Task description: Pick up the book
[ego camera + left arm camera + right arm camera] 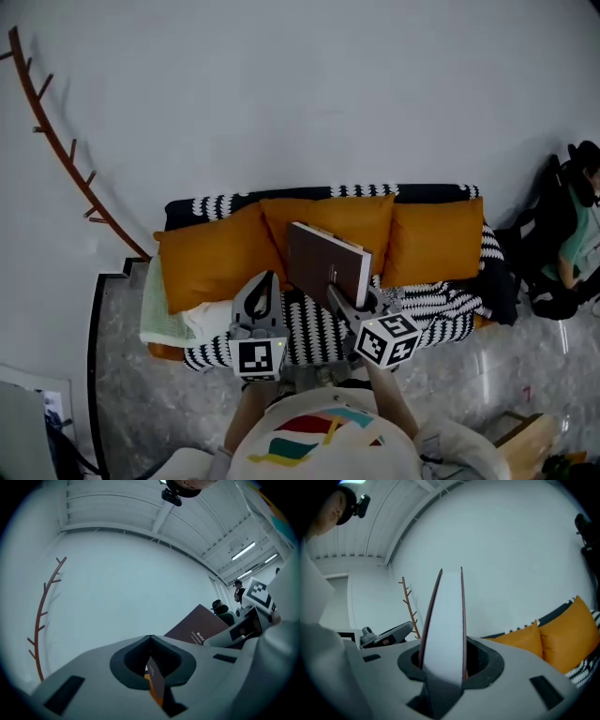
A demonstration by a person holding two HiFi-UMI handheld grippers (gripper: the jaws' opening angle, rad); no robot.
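Note:
My right gripper (339, 294) is shut on the lower edge of the dark brown book (326, 262), which stands upright in the air above the sofa. In the right gripper view the book's white page edge (446, 620) rises between the jaws of the right gripper (443, 645), with the brown covers against the pads. My left gripper (264, 277) hangs just left of the book, apart from it, its jaws closed together and empty. In the left gripper view the left gripper (150, 638) has its tips meeting, and the book's cover (199, 626) shows at the right.
Below is a sofa (469, 192) with three orange cushions (214, 255) and a black-and-white patterned throw (441, 305). A pale green cloth (159, 309) lies at its left end. A brown branch-like rack (66, 141) hangs on the wall. A person (577, 234) sits at the far right.

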